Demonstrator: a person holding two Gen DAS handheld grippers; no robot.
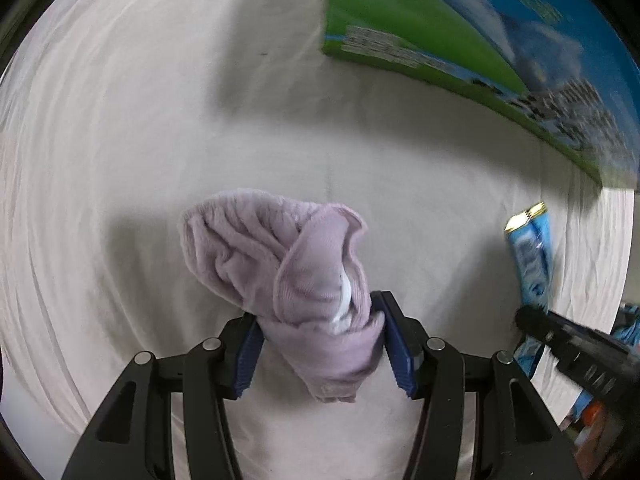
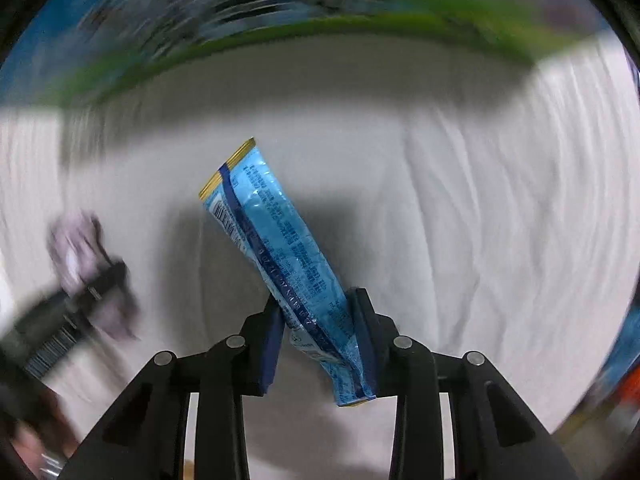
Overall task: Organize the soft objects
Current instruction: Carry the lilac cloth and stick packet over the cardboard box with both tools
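Lilac cloth (image 1: pixel 280 276), a bunched sock or small towel, is hanging pinched in the left gripper (image 1: pixel 320 340) above the white sheet (image 1: pixel 120 160), near the green and blue box (image 1: pixel 440 40) at the sheet's far edge. The right gripper (image 2: pixel 320 336) is pinching 1 blue packet (image 2: pixel 280 248), also lifted. Both grips are looking secure; lowering each item slowly onto its spot before spreading the fingers should be keeping the cloth from unrolling.

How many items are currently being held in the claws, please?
2. A bunched lilac fabric cloth sits clamped in the left claw, and a long blue foil snack packet is pinched in the right claw. Both hang above the white sheet.
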